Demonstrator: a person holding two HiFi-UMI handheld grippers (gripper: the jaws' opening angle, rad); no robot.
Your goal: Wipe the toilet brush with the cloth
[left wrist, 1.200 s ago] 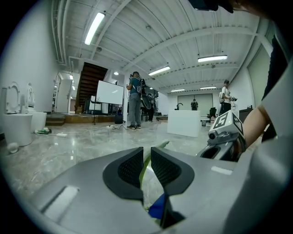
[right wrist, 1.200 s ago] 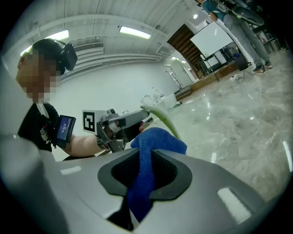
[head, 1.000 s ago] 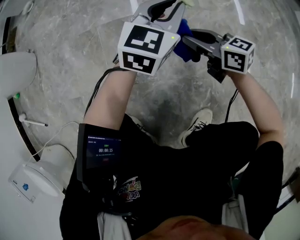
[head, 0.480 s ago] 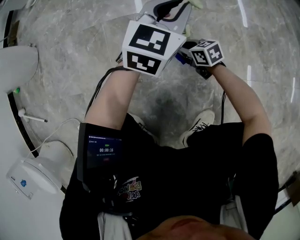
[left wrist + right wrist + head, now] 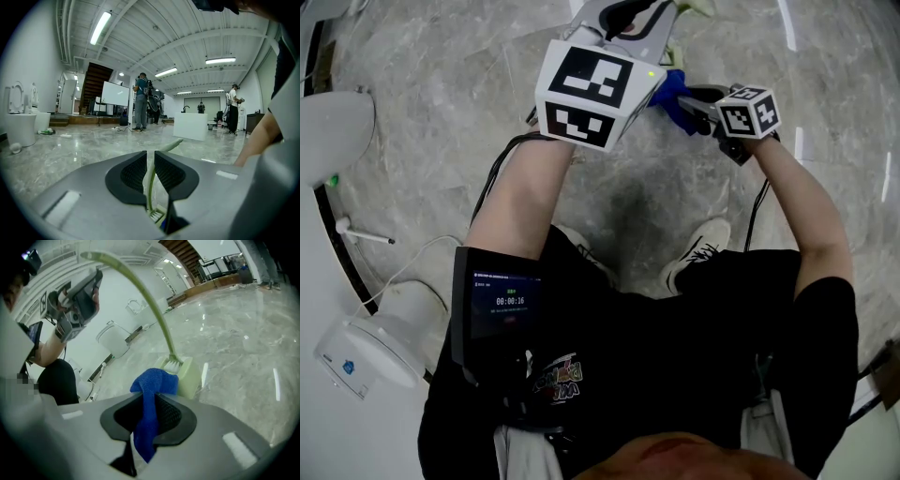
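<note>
Grippers are sitting close together at the top of the head view, the left gripper (image 5: 633, 17) just up and left of the right gripper (image 5: 694, 97), with a blue cloth (image 5: 667, 91) bunching between them. Along the left jaws, the pads are pinching together on the thin pale-green handle of the toilet brush (image 5: 149, 183), its free end poking out ahead. Along the right jaws, the pads are clamping the cloth. The bristle head (image 5: 174, 364) is sitting straight ahead, just beyond the cloth, against a pale green block (image 5: 192, 378). The handle's long axis is arcing up and left towards the left gripper. To my eye the cloth hand is nearer the bristles, so wiping is calling for a short push forward.
</note>
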